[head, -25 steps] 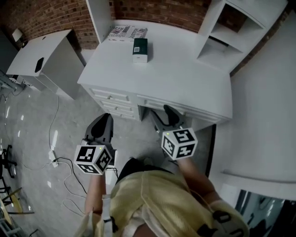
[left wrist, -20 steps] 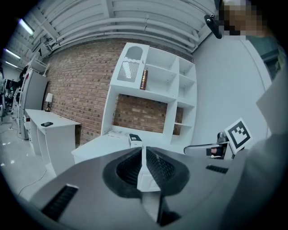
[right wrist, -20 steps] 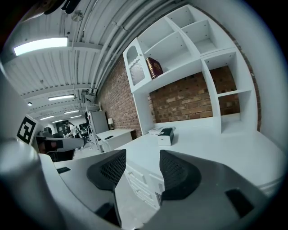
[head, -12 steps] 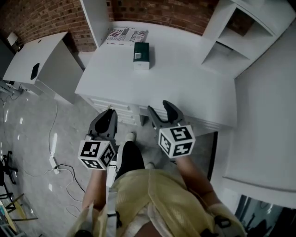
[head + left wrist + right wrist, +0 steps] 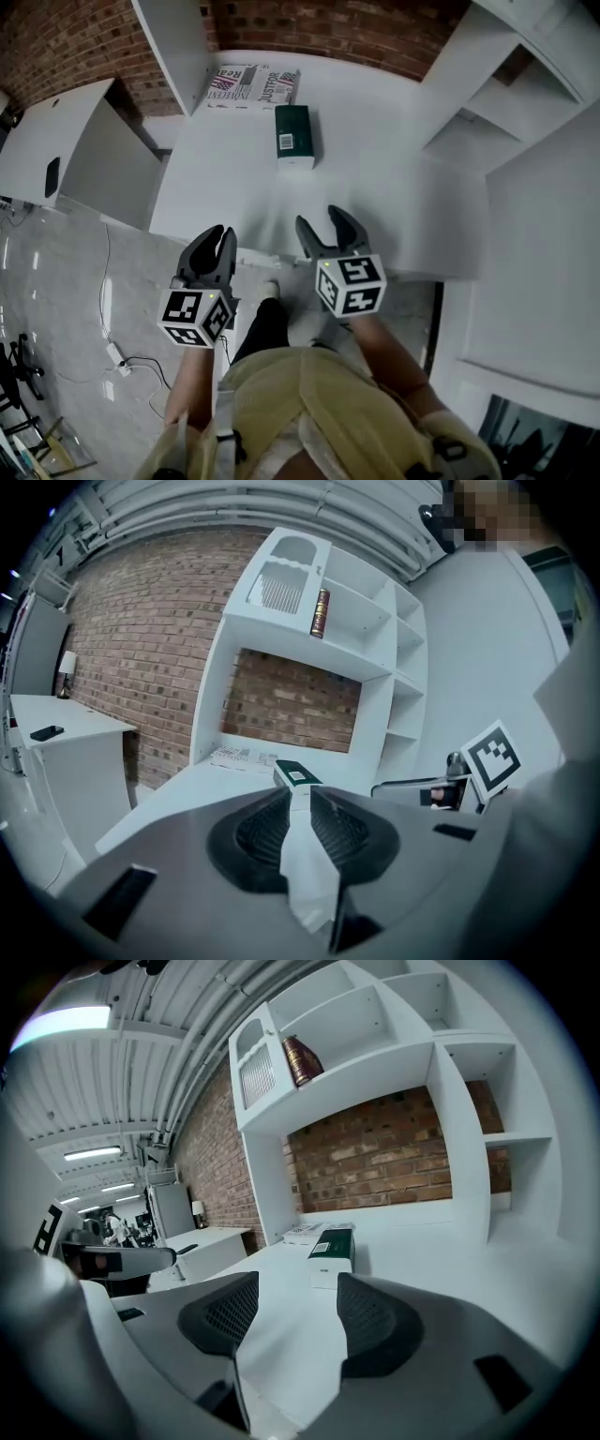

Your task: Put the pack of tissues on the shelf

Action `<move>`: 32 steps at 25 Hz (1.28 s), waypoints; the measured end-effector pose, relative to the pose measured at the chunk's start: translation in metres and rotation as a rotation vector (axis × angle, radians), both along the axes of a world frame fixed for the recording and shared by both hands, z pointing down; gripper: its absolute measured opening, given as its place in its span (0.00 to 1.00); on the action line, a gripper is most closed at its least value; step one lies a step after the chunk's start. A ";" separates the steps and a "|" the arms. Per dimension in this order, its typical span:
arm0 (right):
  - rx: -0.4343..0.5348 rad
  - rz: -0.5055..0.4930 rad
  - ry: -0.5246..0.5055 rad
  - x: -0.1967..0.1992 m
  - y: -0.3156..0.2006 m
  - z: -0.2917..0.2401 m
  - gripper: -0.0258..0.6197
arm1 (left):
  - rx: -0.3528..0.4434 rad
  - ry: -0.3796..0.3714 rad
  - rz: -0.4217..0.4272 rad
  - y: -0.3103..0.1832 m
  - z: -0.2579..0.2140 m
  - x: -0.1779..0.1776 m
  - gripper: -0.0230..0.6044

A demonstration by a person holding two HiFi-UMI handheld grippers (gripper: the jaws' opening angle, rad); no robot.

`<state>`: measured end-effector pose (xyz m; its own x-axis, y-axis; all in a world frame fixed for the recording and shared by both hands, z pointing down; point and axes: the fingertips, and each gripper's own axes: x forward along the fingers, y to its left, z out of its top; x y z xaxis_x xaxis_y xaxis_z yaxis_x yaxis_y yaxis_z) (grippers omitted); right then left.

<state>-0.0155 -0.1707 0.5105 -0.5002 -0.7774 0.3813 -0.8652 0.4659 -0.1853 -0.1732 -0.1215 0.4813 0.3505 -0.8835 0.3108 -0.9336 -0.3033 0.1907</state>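
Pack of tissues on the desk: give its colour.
Pack of tissues: dark green top, white sides; best in head view.

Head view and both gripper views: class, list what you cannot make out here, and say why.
Pack of tissues: label print too small in every view.
Book on the shelf: title too small, left gripper view.
Shelf's upper compartments: cut off by head view's top edge.
Newspaper: small print unreadable, head view.

Empty fingers (image 5: 377, 1324), just now wider apart; tissue pack (image 5: 334, 1244) beyond on desk (image 5: 487, 1274)
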 end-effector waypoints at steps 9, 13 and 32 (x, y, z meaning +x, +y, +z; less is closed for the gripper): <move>-0.062 0.059 0.051 -0.022 -0.071 0.035 0.44 | -0.055 0.011 0.029 -0.056 0.018 -0.026 0.12; -0.085 0.095 0.068 -0.026 -0.095 0.049 0.45 | -0.082 0.015 0.038 -0.072 0.027 -0.034 0.12; -0.088 0.276 0.118 -0.039 -0.158 0.080 0.60 | -0.151 0.044 0.089 -0.114 0.064 -0.056 0.12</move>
<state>-0.0546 -0.3291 0.5902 -0.2234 -0.8393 0.4957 -0.9747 0.1973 -0.1051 -0.2295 -0.2350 0.5454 0.4413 -0.7927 0.4205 -0.8942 -0.3489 0.2806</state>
